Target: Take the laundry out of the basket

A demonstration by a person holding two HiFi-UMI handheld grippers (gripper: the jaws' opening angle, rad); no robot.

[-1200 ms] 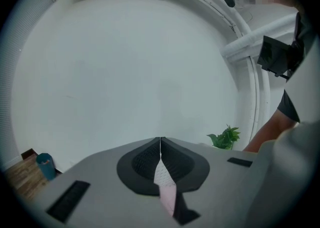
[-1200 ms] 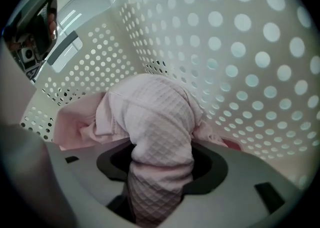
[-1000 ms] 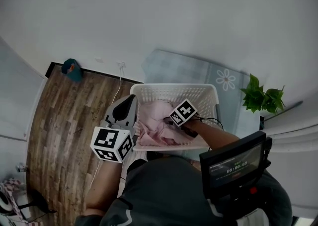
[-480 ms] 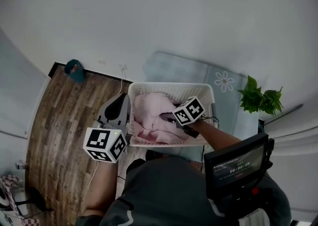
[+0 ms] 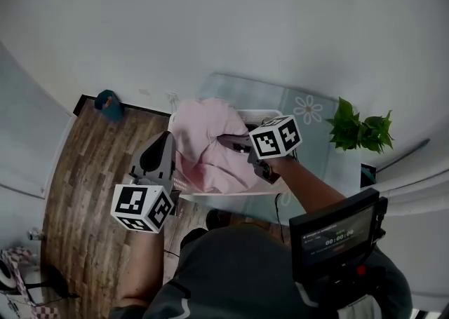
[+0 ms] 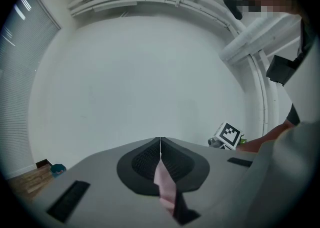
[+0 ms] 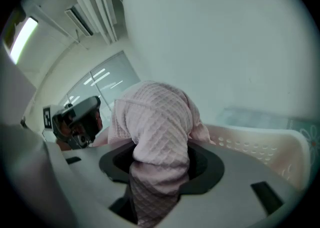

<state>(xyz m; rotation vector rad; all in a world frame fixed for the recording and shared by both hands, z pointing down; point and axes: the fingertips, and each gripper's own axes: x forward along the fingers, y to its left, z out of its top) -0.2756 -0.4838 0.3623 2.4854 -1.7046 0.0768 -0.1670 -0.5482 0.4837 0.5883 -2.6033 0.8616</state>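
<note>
A pink waffle-textured cloth (image 5: 207,146) hangs lifted above the white laundry basket (image 5: 231,197) and hides most of it. My right gripper (image 5: 237,144) is shut on a thick bunch of this cloth (image 7: 156,122), which drapes over its jaws; the basket's holed wall (image 7: 260,144) shows below right. My left gripper (image 5: 167,153) sits at the cloth's left edge. Its jaws are shut, and a thin pink strip (image 6: 164,187) of the cloth is pinched between them. The left gripper (image 7: 77,119) also shows in the right gripper view, and the right one's marker cube (image 6: 229,135) in the left gripper view.
The basket stands on a pale rug with a flower print (image 5: 309,109). A green potted plant (image 5: 361,128) is at the right. Wooden floor (image 5: 84,184) lies left, with a teal object (image 5: 109,102) by the wall. A small screen (image 5: 337,233) sits near my body.
The right gripper has risen with the pink cloth, pulling it up out of the basket. The left gripper has stayed beside the basket's left edge, at the cloth's side.
</note>
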